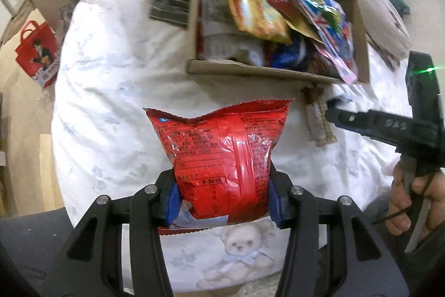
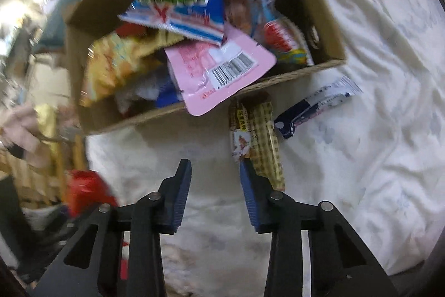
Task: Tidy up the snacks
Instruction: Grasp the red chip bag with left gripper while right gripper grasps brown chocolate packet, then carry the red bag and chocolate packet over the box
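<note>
Already we are carrying a red snack bag (image 1: 222,160) in the left tongs (image 1: 222,199), clenched on its lower half, while the cardboard box (image 1: 278,71) sits at the upper centre of the left view, crowded with packets. Our right tongs (image 2: 214,194) are standing parted with nothing between the pads, just below a yellow checked snack bar (image 2: 258,141) lying on the bed (image 2: 361,130) beside a dark blue-and-white packet (image 2: 314,105), both against the box's near wall.

What we are worrying about: the bag is puffy and slick, so it may be squirming out of the pads as it travels. A pink packet (image 2: 217,74) is already hanging over the near rim (one nudge could tip it out). The bedding is soft and rumpled, so a closing pad could be catching fabric along with the bar.

Room is looking generous over the open bed at lower left; between box wall and bar it is tight.
</note>
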`<state>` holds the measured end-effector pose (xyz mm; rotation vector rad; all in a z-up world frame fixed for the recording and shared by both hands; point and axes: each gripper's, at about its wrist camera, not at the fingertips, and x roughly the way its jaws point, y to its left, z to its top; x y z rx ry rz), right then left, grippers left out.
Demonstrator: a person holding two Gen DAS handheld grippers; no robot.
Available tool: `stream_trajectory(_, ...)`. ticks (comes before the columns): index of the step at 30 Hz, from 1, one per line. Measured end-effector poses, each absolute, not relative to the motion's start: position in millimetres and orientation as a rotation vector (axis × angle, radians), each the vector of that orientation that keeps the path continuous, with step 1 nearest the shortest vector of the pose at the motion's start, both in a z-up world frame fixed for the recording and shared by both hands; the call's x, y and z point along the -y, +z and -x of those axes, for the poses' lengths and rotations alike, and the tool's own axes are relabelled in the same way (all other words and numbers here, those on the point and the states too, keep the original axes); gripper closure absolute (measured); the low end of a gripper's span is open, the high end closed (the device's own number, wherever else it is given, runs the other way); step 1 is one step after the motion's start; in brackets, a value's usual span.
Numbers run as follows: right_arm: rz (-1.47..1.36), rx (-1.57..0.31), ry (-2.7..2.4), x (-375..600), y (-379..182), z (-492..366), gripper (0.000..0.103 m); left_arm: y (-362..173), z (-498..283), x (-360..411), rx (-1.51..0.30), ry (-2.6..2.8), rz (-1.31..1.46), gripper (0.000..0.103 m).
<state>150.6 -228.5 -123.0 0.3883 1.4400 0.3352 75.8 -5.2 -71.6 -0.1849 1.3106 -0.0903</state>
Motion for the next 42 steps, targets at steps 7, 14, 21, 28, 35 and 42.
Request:
stream_trajectory(7,-0.179,-1.452,0.262,201.4,-144.7,-161.4,0.069,-72.3,-81.7,-8.6,-1.295,-0.08,0.199,0.057)
stream_trajectory(14,-0.12,-1.444,0.269,186.0,-156.7,-167.8,0.076,-75.4,-79.6,10.0,-1.292,-0.1,0.151,0.057)
stream_trajectory(21,-0.071,-1.449,0.274,175.5,-162.7,-164.5,0.083,-74.3,-80.1,11.7,-1.27,-0.085,0.113,0.057)
stream_trajectory(28,-0.14,-1.45,0.334,175.8,-146.0,-150.6,0.083,-78.1,-81.8,5.3,-1.268,-0.056,0.107,0.057)
stream_trajectory(35,-0.154,-1.466,0.447,163.7,-128.1,-132.2,0.083,-81.2,-82.4,-5.8,-1.268,-0.012,0.12,0.057)
stream_trajectory(42,-0.164,-1.452,0.527,147.5,-116.5,-115.9,0.083,-82.8,-81.0,-10.1,-1.26,0.023,0.104,0.057)
